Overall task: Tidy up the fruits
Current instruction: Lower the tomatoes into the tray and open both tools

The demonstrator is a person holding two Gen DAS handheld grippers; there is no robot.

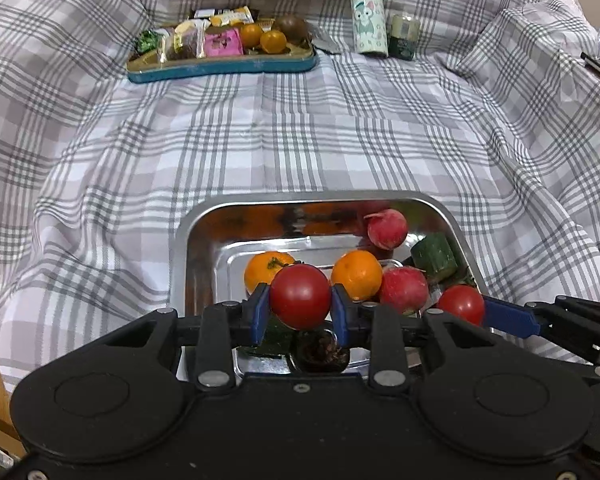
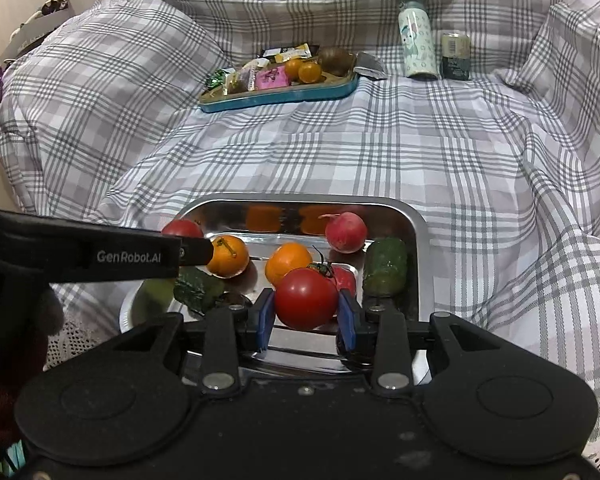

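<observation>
A steel tray [image 1: 192, 240] [image 2: 420, 232] on the plaid cloth holds two oranges [image 1: 356, 274] [image 2: 228, 256], radishes [image 1: 387, 228] [image 2: 346, 232], cucumber pieces [image 1: 434, 256] [image 2: 384, 266] and tomatoes. My left gripper [image 1: 300, 312] is shut on a red tomato [image 1: 300, 296] just above the tray's near part. My right gripper [image 2: 306, 314] is shut on another red tomato [image 2: 306, 298] with a green stem, over the tray's near right; it shows in the left wrist view [image 1: 460, 304] too. The left gripper's body [image 2: 100, 256] crosses the right wrist view.
A blue tray [image 1: 220, 68] [image 2: 280, 96] at the back holds snack packets, two small oranges [image 1: 262, 38] and a brown fruit. A patterned bottle [image 1: 368, 20] [image 2: 416, 40] and a small jar [image 1: 402, 36] [image 2: 456, 56] stand to its right. Cloth folds rise on all sides.
</observation>
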